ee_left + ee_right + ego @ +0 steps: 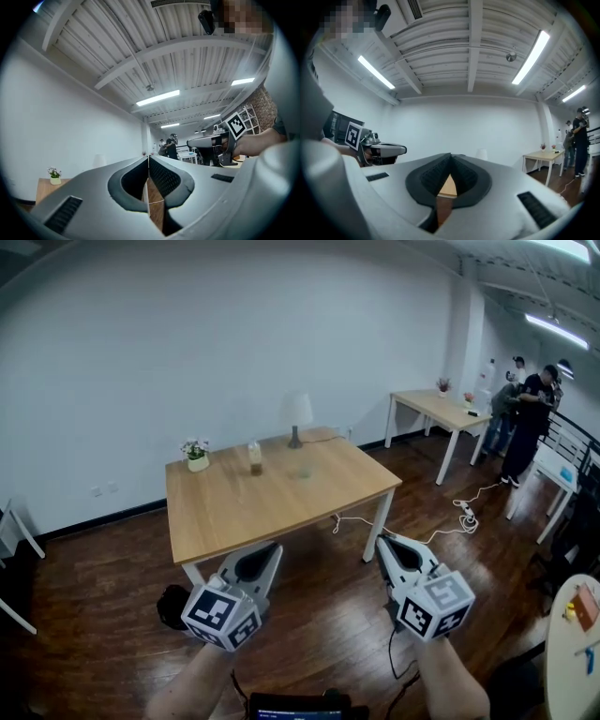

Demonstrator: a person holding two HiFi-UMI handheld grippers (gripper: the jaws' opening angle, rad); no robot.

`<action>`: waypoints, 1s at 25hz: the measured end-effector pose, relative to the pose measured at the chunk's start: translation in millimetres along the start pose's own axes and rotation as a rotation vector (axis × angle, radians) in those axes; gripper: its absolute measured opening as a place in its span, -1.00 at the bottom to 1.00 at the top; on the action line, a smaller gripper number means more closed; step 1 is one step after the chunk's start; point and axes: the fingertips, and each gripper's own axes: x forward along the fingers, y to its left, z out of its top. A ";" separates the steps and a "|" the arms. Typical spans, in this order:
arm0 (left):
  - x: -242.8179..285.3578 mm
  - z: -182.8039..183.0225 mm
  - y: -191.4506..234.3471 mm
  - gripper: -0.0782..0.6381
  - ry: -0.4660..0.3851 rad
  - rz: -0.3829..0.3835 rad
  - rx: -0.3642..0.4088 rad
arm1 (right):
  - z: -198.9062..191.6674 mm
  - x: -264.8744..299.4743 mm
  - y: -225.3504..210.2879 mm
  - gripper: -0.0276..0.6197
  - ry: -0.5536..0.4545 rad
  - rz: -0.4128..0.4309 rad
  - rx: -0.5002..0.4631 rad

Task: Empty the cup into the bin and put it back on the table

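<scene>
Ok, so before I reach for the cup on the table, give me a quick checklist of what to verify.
1. Cup upright on the table: ok.
2. Room around the cup: ok; the flower pot and lamp stand apart from it.
3. Left tool open for a grasp: not ok; jaws together, nothing between them.
4. Right tool open for a grasp: not ok; jaws together, nothing between them.
5. Bin located: cannot tell; a dark thing beside the table leg may be it.
6. Cup's contents: cannot tell; too small to make out.
</scene>
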 end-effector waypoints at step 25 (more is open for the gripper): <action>166.5 -48.5 46.2 -0.77 0.057 0.085 0.016 | -7.6 122.3 -153.1 -0.91 -0.028 0.159 0.015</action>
